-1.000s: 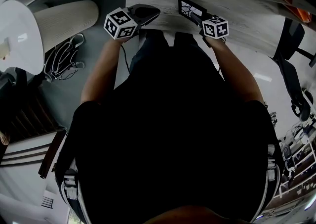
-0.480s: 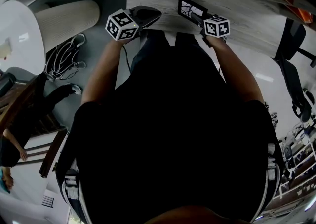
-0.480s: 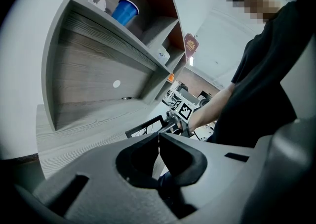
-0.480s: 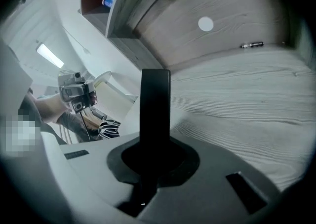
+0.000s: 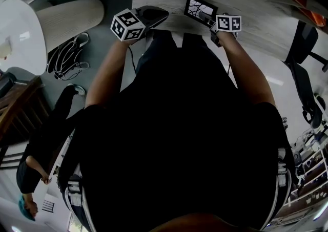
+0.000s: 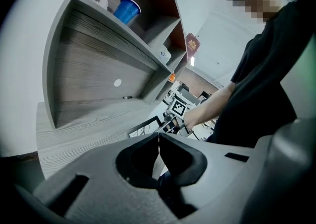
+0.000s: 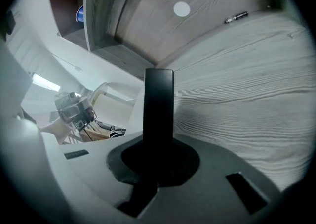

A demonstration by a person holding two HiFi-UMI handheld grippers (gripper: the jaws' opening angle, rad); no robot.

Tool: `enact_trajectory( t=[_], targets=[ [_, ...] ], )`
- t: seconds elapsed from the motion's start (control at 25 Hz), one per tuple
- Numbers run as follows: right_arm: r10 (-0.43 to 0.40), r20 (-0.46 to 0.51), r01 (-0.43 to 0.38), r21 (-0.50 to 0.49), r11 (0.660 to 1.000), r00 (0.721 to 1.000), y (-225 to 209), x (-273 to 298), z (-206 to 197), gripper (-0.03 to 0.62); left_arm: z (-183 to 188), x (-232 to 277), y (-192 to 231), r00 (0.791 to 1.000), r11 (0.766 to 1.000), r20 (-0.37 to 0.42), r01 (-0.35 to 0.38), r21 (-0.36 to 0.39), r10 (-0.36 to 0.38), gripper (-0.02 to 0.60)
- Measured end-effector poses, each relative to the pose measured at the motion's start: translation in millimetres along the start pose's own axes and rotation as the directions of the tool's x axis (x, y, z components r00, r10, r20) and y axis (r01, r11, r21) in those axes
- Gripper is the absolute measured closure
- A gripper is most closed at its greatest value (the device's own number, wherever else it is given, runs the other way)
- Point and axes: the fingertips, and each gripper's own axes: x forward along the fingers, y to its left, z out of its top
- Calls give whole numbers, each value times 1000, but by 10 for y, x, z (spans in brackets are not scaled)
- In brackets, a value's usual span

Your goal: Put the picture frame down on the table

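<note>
A black picture frame [image 5: 200,7] with a white print is held over the grey wood table [image 5: 241,0] by my right gripper [image 5: 209,19], which is shut on its near edge. In the right gripper view the frame [image 7: 158,104] shows edge-on as a dark bar rising from between the jaws. From the left gripper view the frame [image 6: 145,127] appears tilted beyond the jaws, with the right gripper's marker cube [image 6: 177,109] beside it. My left gripper [image 5: 154,15] hovers at the table's near edge, jaws shut on nothing [image 6: 158,139].
A shelf unit stands at the back of the table, with a blue cup [image 6: 127,10] on an upper shelf. A small dark pen-like object [image 7: 236,17] lies at the table's back. A black office chair [image 5: 303,67] stands at the right; cables [image 5: 66,57] lie on the floor at left.
My right gripper has turned and shifted slightly right with the frame, which now tilts more toward the table. A person has come into view at lower left.
</note>
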Motion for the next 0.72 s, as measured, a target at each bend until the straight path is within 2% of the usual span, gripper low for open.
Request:
enact_trajectory(
  t=[0.2, 0.36, 0.6, 0.72],
  targets=[
    [41, 10, -42, 138, 990, 999, -71, 28, 8, 577, -27, 17, 0, 1000, 1000, -3, -1, -9, 1, 563],
    [63, 14, -64, 200, 978, 998, -97, 44, 8, 577, -80, 43, 11, 1000, 1000, -17, -5, -12, 5, 563],
    [70, 19, -72, 338, 939, 997, -194, 62, -42, 572, -107, 59, -13, 1000, 1000, -26, -5, -2, 4, 563],
    [74, 21, -77, 361, 929, 997, -220, 64, -73, 571, -146, 61, -24, 999, 1000, -33, -3, -1, 3, 563]
  ],
)
